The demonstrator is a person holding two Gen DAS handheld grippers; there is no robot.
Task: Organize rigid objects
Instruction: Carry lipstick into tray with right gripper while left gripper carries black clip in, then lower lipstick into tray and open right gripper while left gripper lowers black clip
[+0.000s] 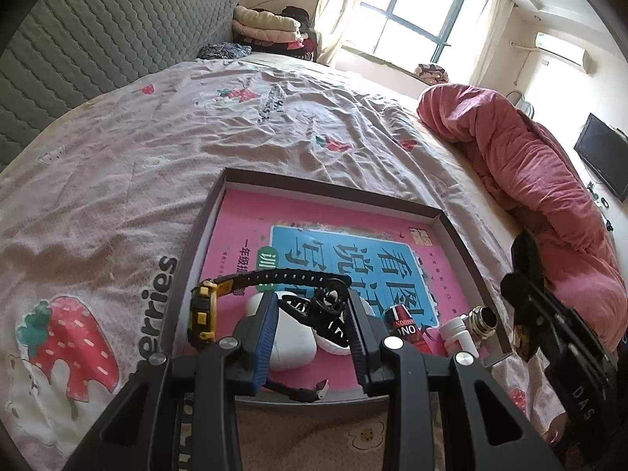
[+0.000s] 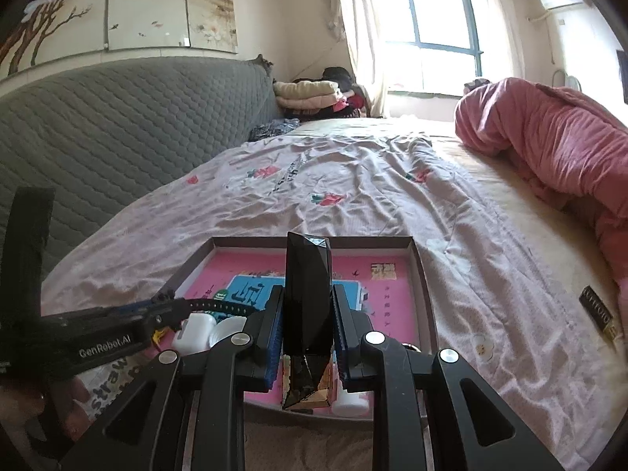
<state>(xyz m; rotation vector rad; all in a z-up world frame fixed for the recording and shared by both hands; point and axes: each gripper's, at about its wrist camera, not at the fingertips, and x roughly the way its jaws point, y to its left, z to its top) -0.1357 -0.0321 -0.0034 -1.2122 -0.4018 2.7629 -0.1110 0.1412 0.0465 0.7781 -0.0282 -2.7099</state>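
Watch (image 1: 204, 310) w/ black strap clamped in left gripper (image 1: 312, 314) over tray (image 1: 463, 235); right gripper (image 2: 308, 314) grips black faceted bottle (image 2: 307, 274).

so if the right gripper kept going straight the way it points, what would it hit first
Probably the pink book lying in the box; the right gripper, shut on the black faceted bottle, angles down over it. Depth is unclear.

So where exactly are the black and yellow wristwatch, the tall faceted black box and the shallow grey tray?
black and yellow wristwatch (image 1: 204, 312): left wrist view, yellow case.
tall faceted black box (image 2: 307, 298): right wrist view, front face.
shallow grey tray (image 1: 333, 190): left wrist view, far rim.
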